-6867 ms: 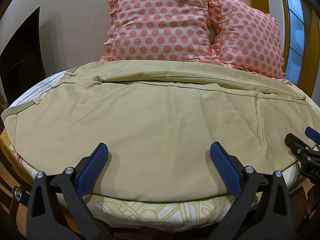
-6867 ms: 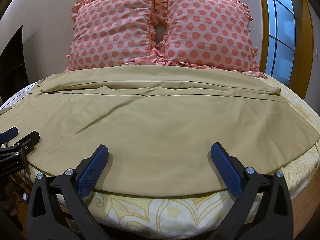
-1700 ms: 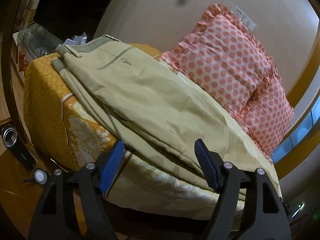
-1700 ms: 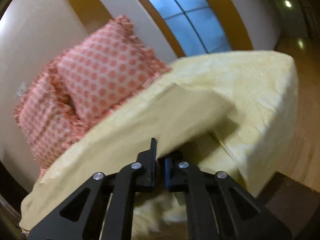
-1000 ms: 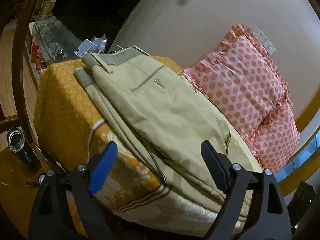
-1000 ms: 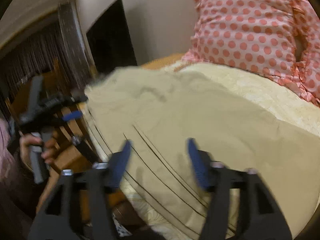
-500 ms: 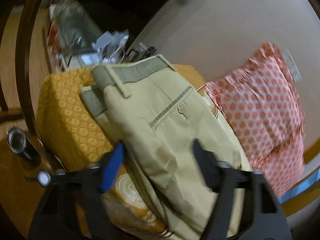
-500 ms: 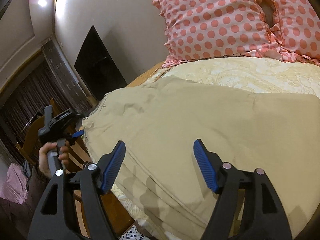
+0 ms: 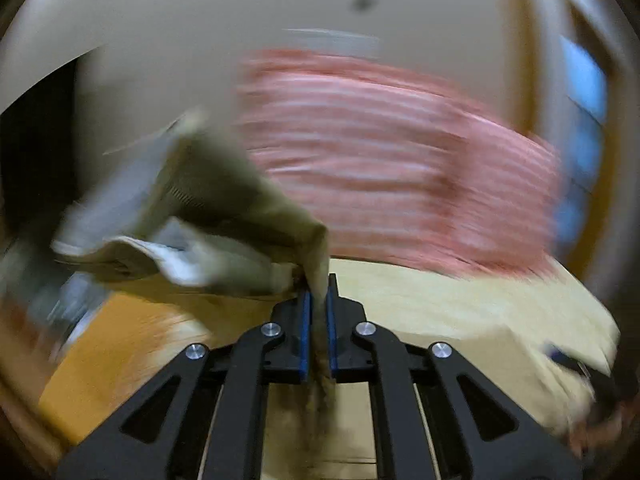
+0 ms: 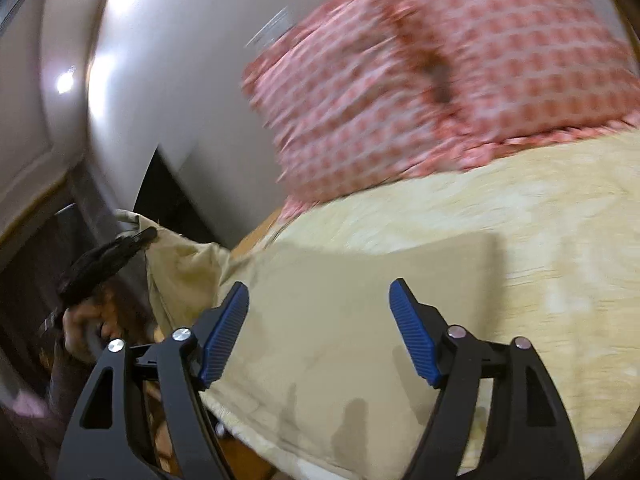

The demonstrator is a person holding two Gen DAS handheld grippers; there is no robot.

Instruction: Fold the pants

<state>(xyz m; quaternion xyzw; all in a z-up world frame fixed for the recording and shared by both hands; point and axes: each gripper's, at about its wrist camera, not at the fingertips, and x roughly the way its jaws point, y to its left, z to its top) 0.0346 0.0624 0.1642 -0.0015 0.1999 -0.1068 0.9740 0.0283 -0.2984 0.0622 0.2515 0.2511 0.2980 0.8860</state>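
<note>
Our left gripper [image 9: 316, 308] has its jaws clamped on the lifted pants [image 9: 224, 216]; only the right view shows our right gripper [image 10: 318, 320] gaping above the bed [image 10: 540, 240].

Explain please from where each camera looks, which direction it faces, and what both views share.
Left wrist: sits behind the left gripper, shut on the khaki cotton pants, facing the blurred pink dotted pillows.
Right wrist: sits behind the open right gripper, above the pants on the yellow patterned bedsheet; the person's hand shows.
Shared: pants, pillows, bedsheet.
</note>
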